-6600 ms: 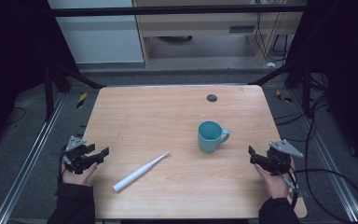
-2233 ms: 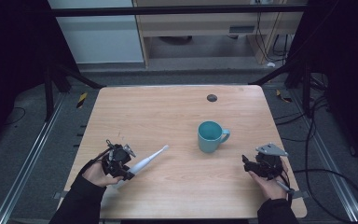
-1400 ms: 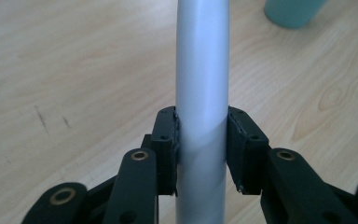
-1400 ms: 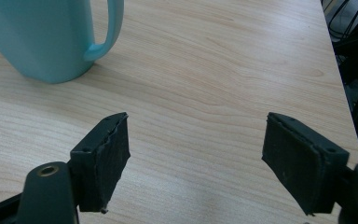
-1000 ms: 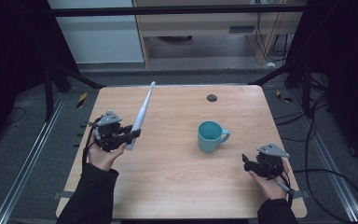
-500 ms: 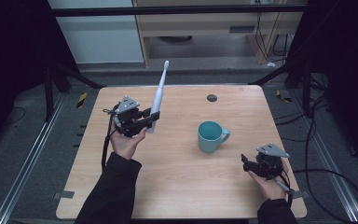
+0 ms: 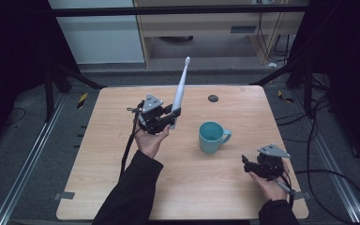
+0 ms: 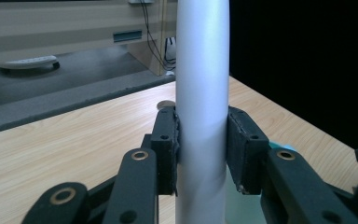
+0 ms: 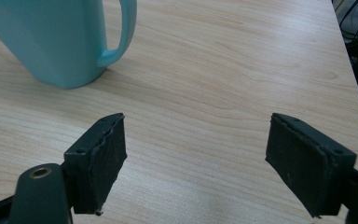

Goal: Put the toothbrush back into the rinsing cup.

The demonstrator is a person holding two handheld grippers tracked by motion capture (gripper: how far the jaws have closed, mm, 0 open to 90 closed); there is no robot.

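The left gripper point(image 7: 168, 118) clamps the lower handle of a white plastic electric toothbrush point(image 7: 180, 89), held upright above the wooden tabletop point(image 7: 103, 154). The teal ceramic mug point(image 7: 212, 137) stands to that gripper's right. Likely next: lowering the toothbrush into the mug. The right gripper point(image 7: 252, 167) rests wide, empty. The brush head runs off the top edge in the left gripper view.

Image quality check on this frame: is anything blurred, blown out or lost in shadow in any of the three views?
High view: table evenly lit, surroundings fall to black at both sides; slightly soft overall. Left gripper view: the toothbrush held in the left gripper is close and a bit soft, right background pure black. Right gripper view: mug and wood grain sharp, no glare, faint shadow under the open right gripper.
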